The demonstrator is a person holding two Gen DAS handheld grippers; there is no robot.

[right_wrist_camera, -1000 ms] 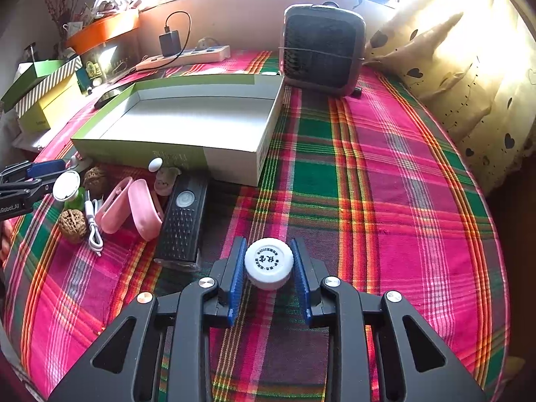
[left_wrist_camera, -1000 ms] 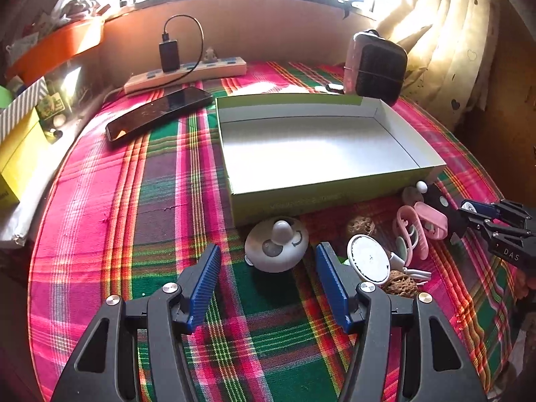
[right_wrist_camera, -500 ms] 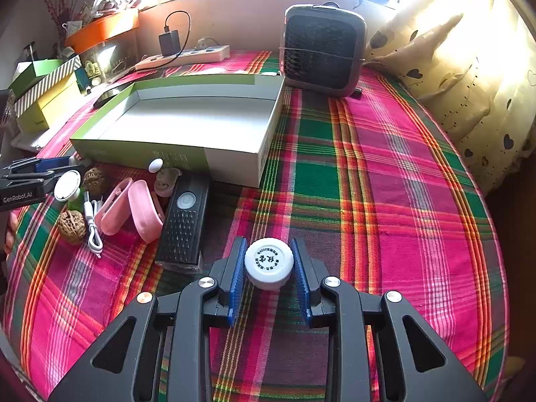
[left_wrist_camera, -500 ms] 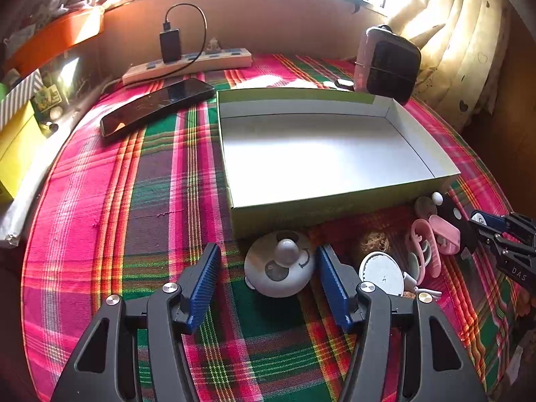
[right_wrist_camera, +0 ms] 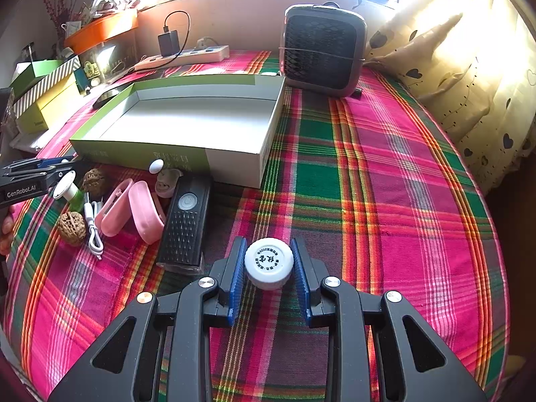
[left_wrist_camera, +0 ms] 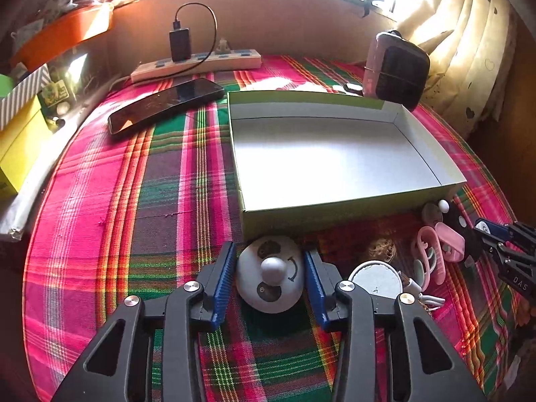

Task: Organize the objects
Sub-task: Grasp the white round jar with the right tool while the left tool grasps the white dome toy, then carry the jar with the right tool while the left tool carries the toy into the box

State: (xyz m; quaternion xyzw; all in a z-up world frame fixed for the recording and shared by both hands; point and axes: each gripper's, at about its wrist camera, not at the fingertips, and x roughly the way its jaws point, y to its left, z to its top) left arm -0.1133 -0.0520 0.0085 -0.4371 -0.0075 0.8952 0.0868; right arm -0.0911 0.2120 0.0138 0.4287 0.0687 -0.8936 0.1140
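two grippers over plaid cloth [left_wrist_camera: 100, 201]. left gripper [left_wrist_camera: 268, 276]: just been closing, pads against white face toy [left_wrist_camera: 268, 288] beside open box [left_wrist_camera: 335, 157]. right gripper [right_wrist_camera: 268, 264]: clamped on white capped bottle [right_wrist_camera: 269, 261], near black remote [right_wrist_camera: 184, 224].

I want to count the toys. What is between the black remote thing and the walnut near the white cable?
In the right wrist view, two pink clips and a white cable lie between the black remote and the walnut.
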